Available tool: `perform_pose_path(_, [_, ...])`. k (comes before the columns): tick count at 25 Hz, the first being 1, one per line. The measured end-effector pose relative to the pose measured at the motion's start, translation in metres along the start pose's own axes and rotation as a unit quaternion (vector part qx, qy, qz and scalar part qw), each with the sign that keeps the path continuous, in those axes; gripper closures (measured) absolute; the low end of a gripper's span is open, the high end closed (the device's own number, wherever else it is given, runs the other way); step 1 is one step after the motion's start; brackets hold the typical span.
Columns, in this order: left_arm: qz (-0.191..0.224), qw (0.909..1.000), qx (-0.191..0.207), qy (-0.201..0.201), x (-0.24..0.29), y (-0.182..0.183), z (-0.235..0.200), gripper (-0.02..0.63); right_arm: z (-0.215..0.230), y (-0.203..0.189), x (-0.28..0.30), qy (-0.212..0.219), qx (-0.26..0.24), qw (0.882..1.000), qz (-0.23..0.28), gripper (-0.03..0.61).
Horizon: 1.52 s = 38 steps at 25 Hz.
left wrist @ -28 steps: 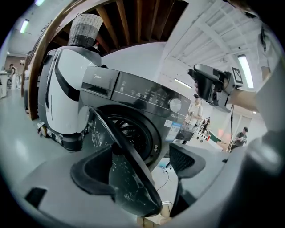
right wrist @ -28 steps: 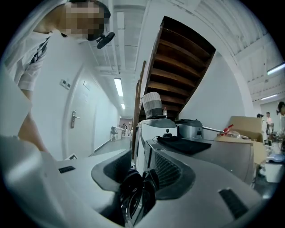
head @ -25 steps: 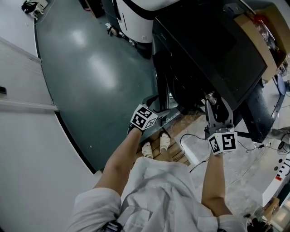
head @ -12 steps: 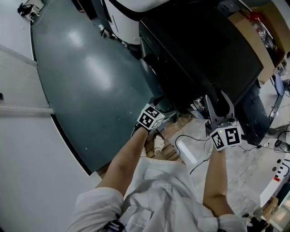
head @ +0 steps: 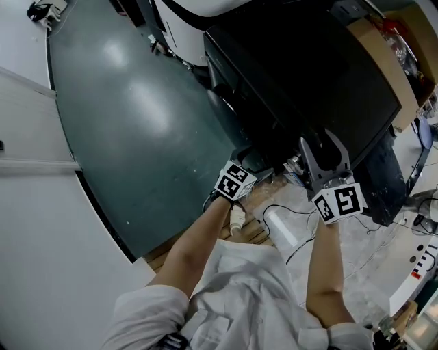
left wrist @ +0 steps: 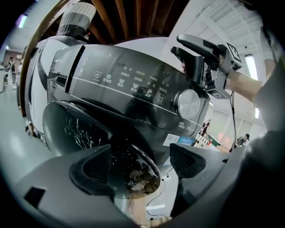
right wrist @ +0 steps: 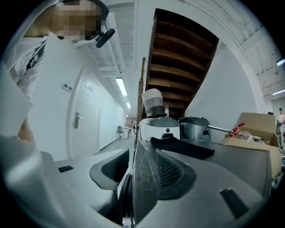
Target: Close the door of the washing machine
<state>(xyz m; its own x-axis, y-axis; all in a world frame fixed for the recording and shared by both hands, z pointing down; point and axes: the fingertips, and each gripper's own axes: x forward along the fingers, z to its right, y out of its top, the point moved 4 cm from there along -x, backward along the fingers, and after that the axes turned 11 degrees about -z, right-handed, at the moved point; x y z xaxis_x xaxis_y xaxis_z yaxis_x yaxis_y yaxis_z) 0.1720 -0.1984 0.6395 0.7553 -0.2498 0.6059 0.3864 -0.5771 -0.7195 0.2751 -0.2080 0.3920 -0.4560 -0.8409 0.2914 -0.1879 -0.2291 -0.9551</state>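
The dark washing machine point(head: 308, 75) fills the upper right of the head view. In the left gripper view I see its control panel point(left wrist: 133, 84), its knob point(left wrist: 188, 103) and the round glass door point(left wrist: 75, 129), which seems to lie against the front. My left gripper point(head: 256, 164) is low at the machine's front. Seen from its own camera, this gripper point(left wrist: 142, 162) is open, with the door's glass close ahead between the jaws. My right gripper point(head: 321, 143) points at the top front edge. It point(right wrist: 133, 173) is open wide, and the edge point(right wrist: 140, 182) stands between its jaws.
A black cloth point(right wrist: 178, 147) lies on the machine's top. A pot point(right wrist: 196, 129) and a white appliance point(head: 191, 17) stand beyond it, a cardboard box point(head: 404, 48) at the right. Cables point(head: 287, 225) and a wooden pallet point(head: 253, 232) lie at my feet. A white wall point(head: 41, 205) runs along the left.
My left gripper has moved right along the machine's front, and the door looks closer to the machine than before. The right gripper has shifted slightly toward the machine's top edge.
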Motion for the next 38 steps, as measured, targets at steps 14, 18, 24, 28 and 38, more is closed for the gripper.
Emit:
perform_pose_path(14, [0.012,0.9979,-0.057,0.028,0.006,0.008,-0.007,0.229,0.004,-0.004,0.008,0.039,0.033,0.998,-0.022,0.370])
perform_pose_path(18, [0.005,0.9973,-0.069,0.025,0.007,0.011,-0.007,0.238,0.006,-0.004,0.007,0.041,0.038,0.998,-0.025,0.370])
perform_pose_path(24, [0.011,0.9969,-0.077,0.011,0.009,0.014,-0.009,0.249,0.005,-0.004,0.009,0.040,0.035,0.998,-0.029,0.370])
perform_pose_path(28, [0.009,0.9960,-0.088,0.011,0.009,0.013,-0.008,0.249,0.005,-0.004,0.009,0.037,0.035,0.998,-0.029,0.370])
perform_pose_path(38, [-0.005,0.9982,-0.060,0.001,0.006,0.010,-0.007,0.249,0.008,-0.009,0.009,0.021,0.039,0.999,-0.029,0.368])
